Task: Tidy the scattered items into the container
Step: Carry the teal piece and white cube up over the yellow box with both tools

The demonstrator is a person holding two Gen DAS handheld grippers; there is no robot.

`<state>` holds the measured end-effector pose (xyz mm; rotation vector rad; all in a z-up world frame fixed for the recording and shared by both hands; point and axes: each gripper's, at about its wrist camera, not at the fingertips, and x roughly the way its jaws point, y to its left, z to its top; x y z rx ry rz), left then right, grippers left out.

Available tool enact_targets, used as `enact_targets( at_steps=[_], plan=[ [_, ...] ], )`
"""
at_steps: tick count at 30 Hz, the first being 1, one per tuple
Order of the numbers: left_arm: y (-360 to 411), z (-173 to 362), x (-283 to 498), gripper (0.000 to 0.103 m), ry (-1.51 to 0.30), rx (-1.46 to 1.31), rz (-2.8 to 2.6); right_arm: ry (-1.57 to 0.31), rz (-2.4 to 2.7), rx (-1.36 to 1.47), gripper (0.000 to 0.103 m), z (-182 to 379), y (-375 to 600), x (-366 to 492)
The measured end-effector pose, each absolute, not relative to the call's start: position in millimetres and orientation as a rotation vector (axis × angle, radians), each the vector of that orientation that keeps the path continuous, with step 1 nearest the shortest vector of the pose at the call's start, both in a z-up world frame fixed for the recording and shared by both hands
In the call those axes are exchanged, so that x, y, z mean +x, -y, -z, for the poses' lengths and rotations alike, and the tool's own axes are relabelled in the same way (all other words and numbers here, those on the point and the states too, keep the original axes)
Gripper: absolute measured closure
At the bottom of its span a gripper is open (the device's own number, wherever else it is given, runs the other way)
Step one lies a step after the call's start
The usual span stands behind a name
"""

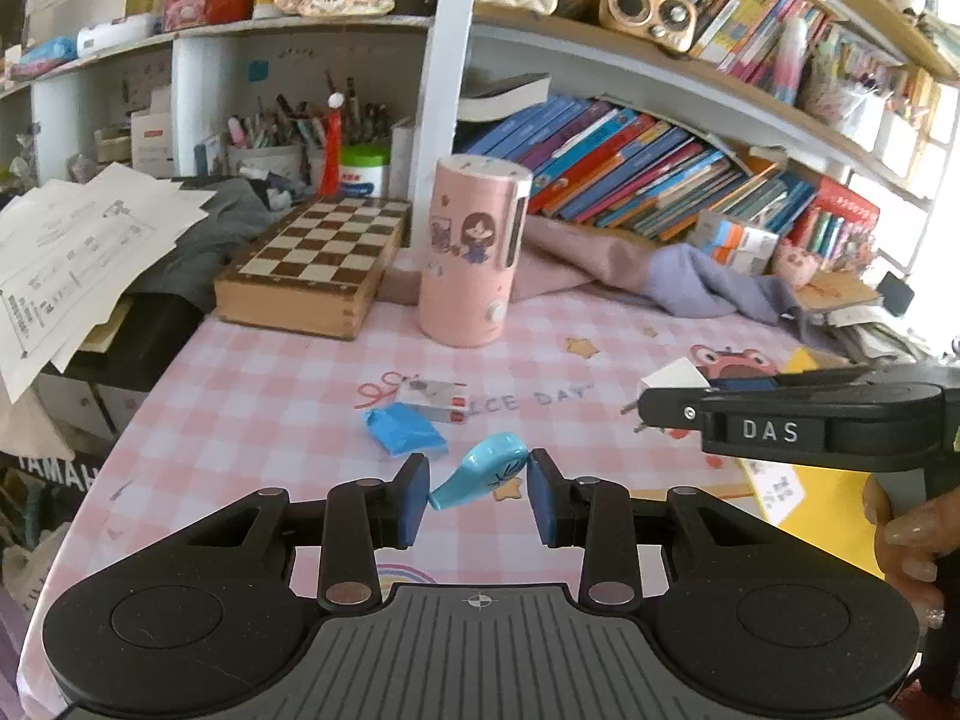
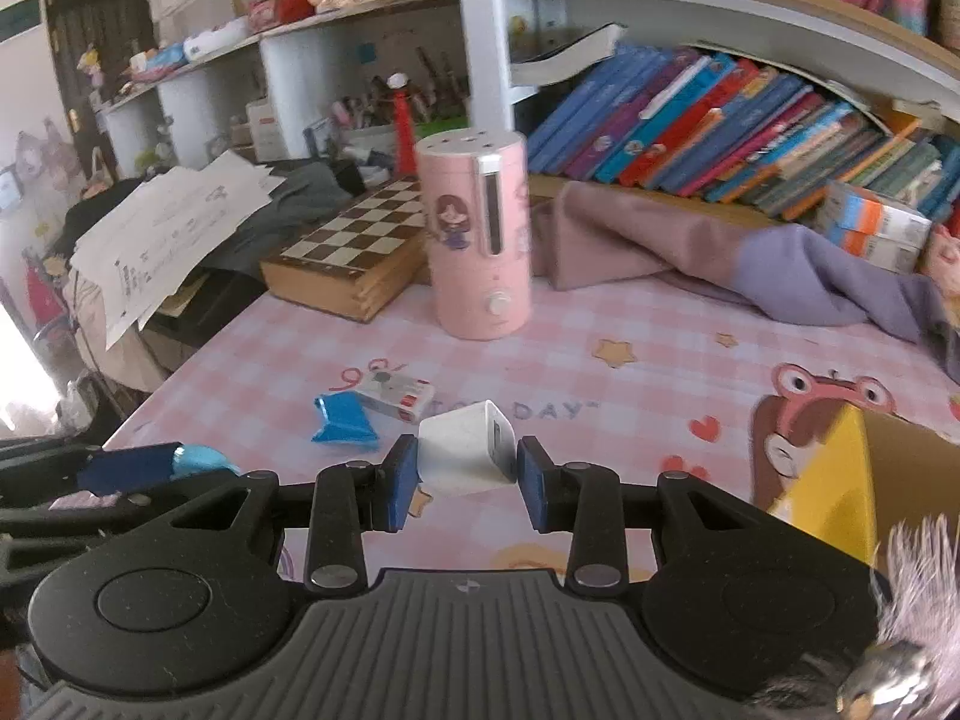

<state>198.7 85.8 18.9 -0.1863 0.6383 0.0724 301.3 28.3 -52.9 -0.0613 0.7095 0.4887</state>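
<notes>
My left tongs (image 1: 479,483) grip a light blue whale-shaped toy (image 1: 483,470) between their blue pads, clear of the pink checked tablecloth (image 1: 252,384). My right tongs (image 2: 462,474) clamp a white charger cube (image 2: 467,456). Ahead of both lie a blue packet (image 1: 405,431) and a small white box (image 1: 435,399). The yellow box (image 2: 852,474) sits just right of my right tongs.

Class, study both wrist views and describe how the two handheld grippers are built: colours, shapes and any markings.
The left gripper and the right gripper match: black linkage arms with silver pivot pins, blue fingertip pads, a ribbed grey base with a crosshair mark between round black housings. Seen side-on, the right one bears white "DAS" lettering. A fluffy lilac cuff shows beside it.
</notes>
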Motion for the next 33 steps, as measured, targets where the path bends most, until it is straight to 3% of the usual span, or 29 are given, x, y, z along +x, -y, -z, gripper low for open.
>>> enact_targets(
  at_steps=[33],
  plan=[
    [-84.6,-32.5,60.4,0.069,-0.613,-0.251,-0.047,-0.707,-0.444,-0.008,0.070,43.7,-21.0,145.4]
  ],
)
